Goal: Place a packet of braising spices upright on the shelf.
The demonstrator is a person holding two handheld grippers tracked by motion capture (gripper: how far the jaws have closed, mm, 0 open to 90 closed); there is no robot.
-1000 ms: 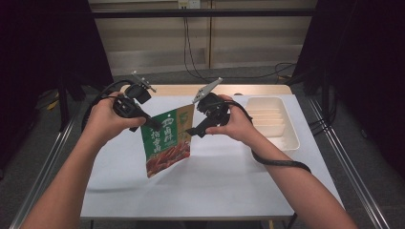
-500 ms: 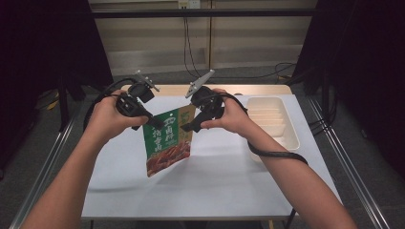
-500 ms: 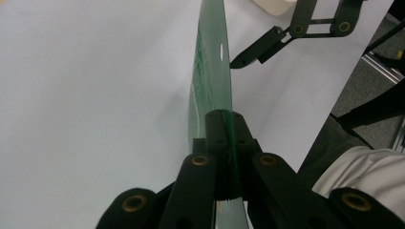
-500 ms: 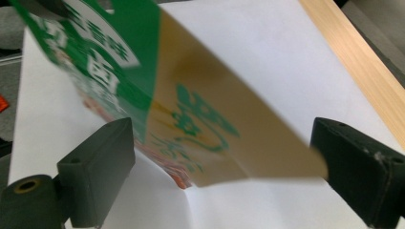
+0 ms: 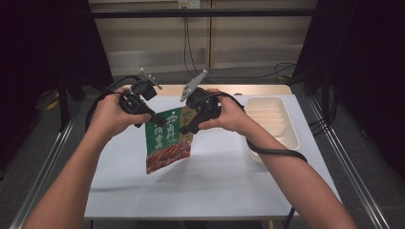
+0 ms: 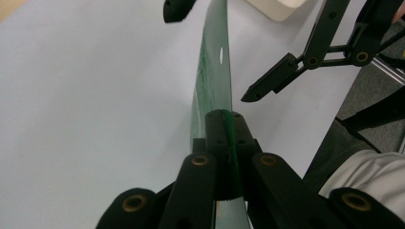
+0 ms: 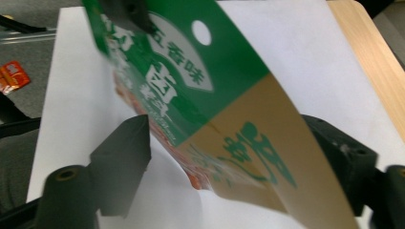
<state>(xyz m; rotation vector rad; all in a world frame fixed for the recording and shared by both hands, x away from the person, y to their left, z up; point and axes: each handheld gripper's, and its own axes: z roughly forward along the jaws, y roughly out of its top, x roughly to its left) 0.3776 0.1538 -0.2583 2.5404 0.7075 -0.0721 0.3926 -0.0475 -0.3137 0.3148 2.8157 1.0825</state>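
Fingers (image 6: 213,125) of the left gripper (image 5: 149,118) pinch the snack pouch's (image 5: 168,143) corner.

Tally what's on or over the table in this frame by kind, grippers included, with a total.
Snack pouch, green, held up over the table: 1
Cream tray, at the table's right edge: 1
Grippers: 2, the left gripper shut on the pouch's top corner, the right gripper with jaws either side of the pouch's other edge, just closing
Total: 4
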